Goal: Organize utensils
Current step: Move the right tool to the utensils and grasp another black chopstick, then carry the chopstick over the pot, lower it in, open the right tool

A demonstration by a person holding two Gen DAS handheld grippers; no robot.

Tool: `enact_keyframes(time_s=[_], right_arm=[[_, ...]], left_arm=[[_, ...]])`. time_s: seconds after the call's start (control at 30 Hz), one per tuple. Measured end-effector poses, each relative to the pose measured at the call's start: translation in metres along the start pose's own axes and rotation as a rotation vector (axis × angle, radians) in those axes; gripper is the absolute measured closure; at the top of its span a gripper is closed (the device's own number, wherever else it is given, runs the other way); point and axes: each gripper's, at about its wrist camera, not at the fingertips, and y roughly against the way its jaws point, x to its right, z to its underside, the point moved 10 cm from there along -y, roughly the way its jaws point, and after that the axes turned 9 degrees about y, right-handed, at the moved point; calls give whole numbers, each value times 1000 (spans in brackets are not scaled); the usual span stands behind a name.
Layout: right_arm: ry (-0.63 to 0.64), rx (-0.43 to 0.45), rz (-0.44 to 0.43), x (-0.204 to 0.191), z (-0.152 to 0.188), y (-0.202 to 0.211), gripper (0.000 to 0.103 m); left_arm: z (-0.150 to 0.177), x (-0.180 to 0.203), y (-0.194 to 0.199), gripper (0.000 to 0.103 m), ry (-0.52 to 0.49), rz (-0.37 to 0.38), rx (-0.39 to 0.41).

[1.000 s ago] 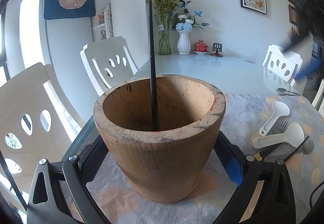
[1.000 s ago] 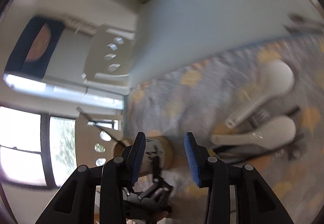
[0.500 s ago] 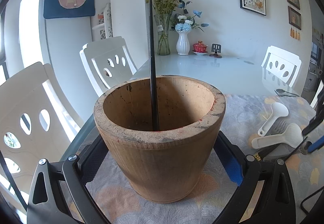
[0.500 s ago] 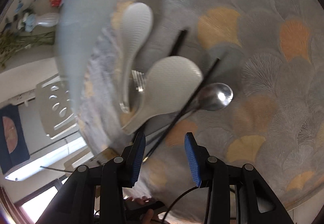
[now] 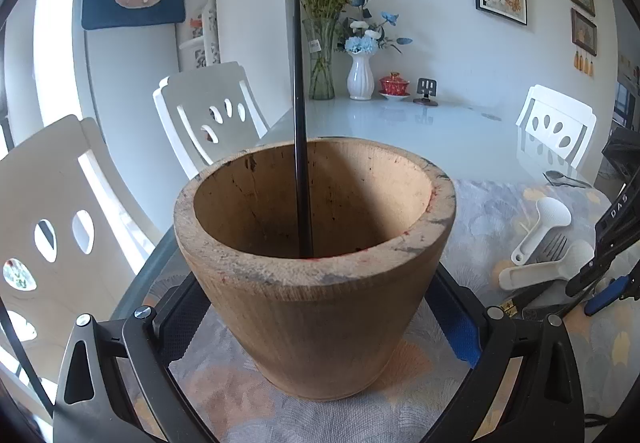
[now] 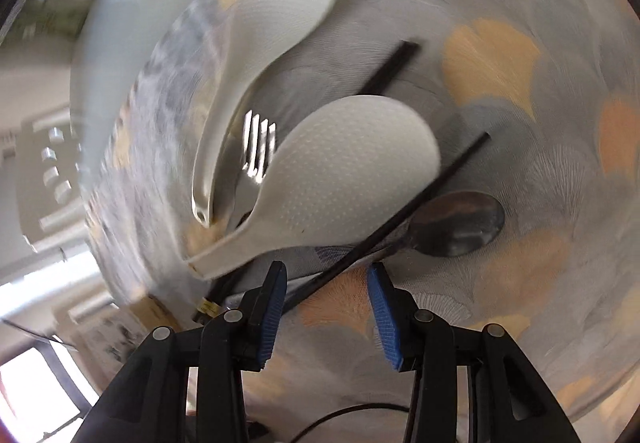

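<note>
A wooden pot (image 5: pixel 320 323) stands on the patterned cloth with one black chopstick (image 5: pixel 298 103) upright inside it. My left gripper (image 5: pixel 312 283) is shut on the pot's lower sides. The right gripper (image 6: pixel 328 273) points steeply down over the utensil pile, jaws open, and also shows at the right edge of the left wrist view (image 5: pixel 608 283). A black chopstick (image 6: pixel 400 211) lies slanted under it, its near end passing between the pads without touching. Beyond lie two white rice paddles (image 6: pixel 348 171) (image 6: pixel 280 3), a fork (image 6: pixel 258 147), a metal spoon (image 6: pixel 460 223) and a second black stick (image 6: pixel 392 67).
The floral cloth (image 5: pixel 480 219) covers the near part of a glass table (image 5: pixel 440 131). White chairs (image 5: pixel 208 115) (image 5: pixel 556 127) stand around it. Vases (image 5: pixel 358 75), a red lidded cup (image 5: pixel 394 85) and another spoon (image 5: pixel 560 175) sit further back.
The right gripper has dropped and rolled, from looking across the table to hanging close over the utensil pile. It now shows in the left wrist view. The left gripper and pot stayed still.
</note>
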Motion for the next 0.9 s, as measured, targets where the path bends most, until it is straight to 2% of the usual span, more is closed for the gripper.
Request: enact_keyframes(time_s=[0.13,0.2,0.3,0.4,0.67,0.77,0.9], right_arm=[[52,13,73,6,2,1,76],[85,23,86,7,3,2,88],[70,37,8,7,7,3,94],[45,31,-98,9,17,2,97],[140,72,-172,-4,45,19,98],[187,118,-200,-21,48,32,98],[331,225,-222,-52,48,55,98]], left_arm=[[1,-1,-1,3,4,3,-5],[1,-1,-1,3,2,4,-4],[0,-2,-1,3,3,5,-5],[0,-2,-1,3,3,6,-5],[0,-3,-1,3,3,4,-4],[-1,-3,-1,3,3,4,-3],[-2,-3,0,3,-3,-4,2]])
